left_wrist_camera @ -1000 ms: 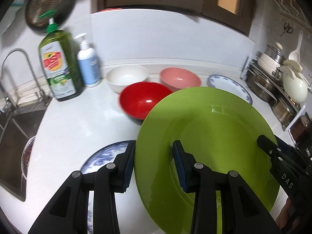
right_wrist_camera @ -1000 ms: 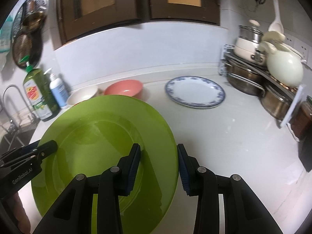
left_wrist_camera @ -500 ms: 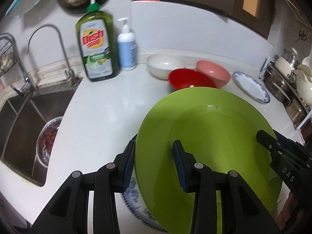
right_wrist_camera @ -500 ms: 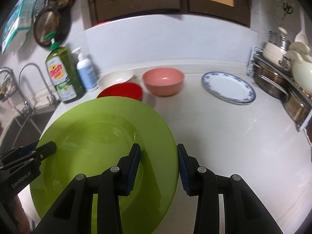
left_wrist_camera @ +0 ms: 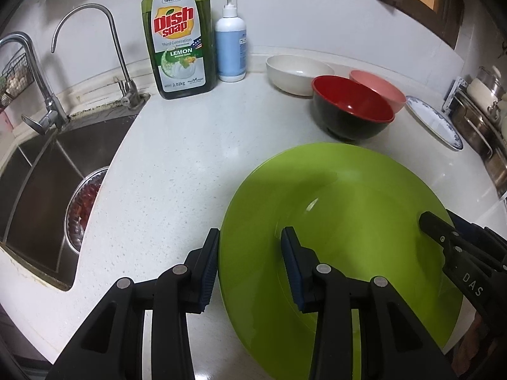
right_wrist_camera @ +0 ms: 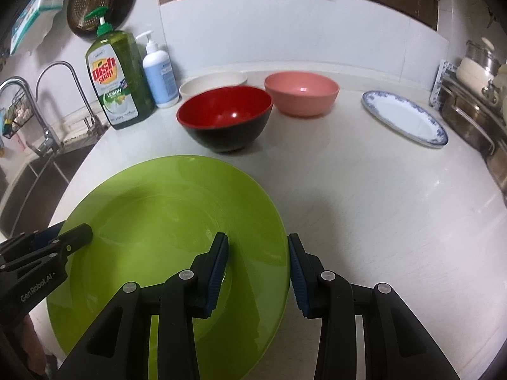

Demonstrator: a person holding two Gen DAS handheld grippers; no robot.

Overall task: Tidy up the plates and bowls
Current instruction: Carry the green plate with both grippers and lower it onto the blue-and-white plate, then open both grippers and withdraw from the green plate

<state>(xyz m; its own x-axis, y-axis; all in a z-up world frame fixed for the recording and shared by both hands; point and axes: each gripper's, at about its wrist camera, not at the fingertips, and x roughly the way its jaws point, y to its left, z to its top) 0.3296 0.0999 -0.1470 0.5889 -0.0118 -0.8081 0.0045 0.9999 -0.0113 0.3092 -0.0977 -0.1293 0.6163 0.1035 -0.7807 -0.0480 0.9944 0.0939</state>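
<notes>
A large green plate [left_wrist_camera: 342,221] [right_wrist_camera: 164,221] is held between both grippers, low over the white counter. My left gripper [left_wrist_camera: 250,266] is shut on its left rim; my right gripper [right_wrist_camera: 258,272] is shut on its right rim. Beyond it stand a red-and-black bowl [left_wrist_camera: 351,110] [right_wrist_camera: 225,120], a pink bowl [left_wrist_camera: 380,87] [right_wrist_camera: 301,91] and a white bowl [left_wrist_camera: 298,72] [right_wrist_camera: 212,82]. A blue-rimmed white plate [left_wrist_camera: 434,122] [right_wrist_camera: 405,120] lies at the right. The other blue-patterned plate seen earlier is hidden.
A sink [left_wrist_camera: 41,171] with a metal bowl [left_wrist_camera: 82,202] and taps [left_wrist_camera: 38,72] is at the left. A dish soap bottle [left_wrist_camera: 180,41] and a pump bottle [left_wrist_camera: 230,47] stand at the back. Pots on a rack [right_wrist_camera: 475,95] fill the right edge.
Both grippers carried the green plate down and toward the front of the counter, tilting it flatter. The blue-patterned plate that showed under its left edge is now out of sight.
</notes>
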